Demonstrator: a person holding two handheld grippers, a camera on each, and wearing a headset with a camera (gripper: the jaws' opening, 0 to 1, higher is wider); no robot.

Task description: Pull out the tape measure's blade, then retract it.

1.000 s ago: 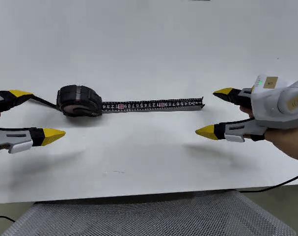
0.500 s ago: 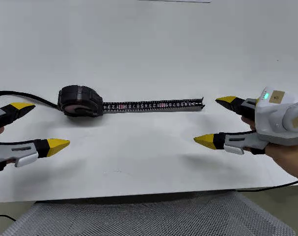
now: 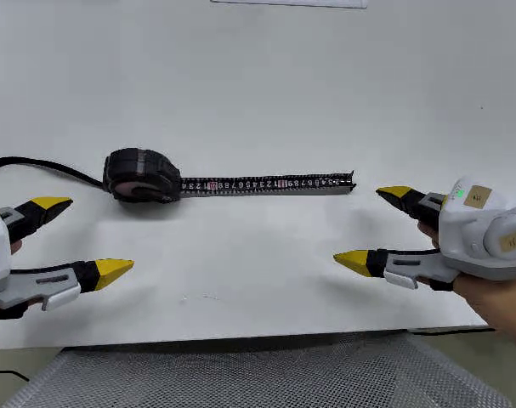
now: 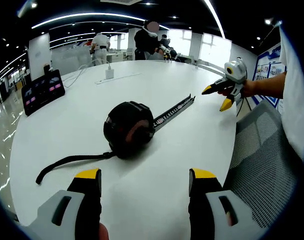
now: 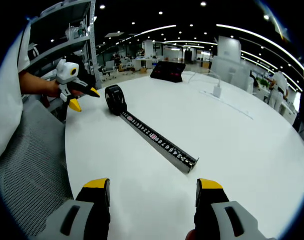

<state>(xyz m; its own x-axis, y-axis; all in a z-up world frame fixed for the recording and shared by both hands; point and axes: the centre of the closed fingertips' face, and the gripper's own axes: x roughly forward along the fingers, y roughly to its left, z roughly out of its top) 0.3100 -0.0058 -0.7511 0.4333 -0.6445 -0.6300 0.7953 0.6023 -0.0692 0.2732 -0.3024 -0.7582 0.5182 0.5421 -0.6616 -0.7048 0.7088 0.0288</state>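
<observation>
A black tape measure point(image 3: 140, 175) lies on the white table point(image 3: 258, 85), its blade point(image 3: 266, 184) pulled out to the right and lying flat, hook end point(image 3: 351, 179) free. Its black wrist strap point(image 3: 36, 165) trails off to the left. My left gripper point(image 3: 92, 236) stands open at the near left, a short way in front of the case point(image 4: 129, 128). My right gripper point(image 3: 375, 226) stands open at the near right, a little short of the blade tip point(image 5: 190, 163). Nothing sits between either pair of jaws.
A grey mesh chair seat point(image 3: 258, 374) lies below the table's near edge. In the left gripper view, a dark tablet point(image 4: 40, 91) and a white charger point(image 4: 109, 74) rest at the table's far side, with people standing beyond it.
Both grippers have drawn back toward me, away from the tape measure. The left one has let go of the wrist strap. The blade stays extended.
</observation>
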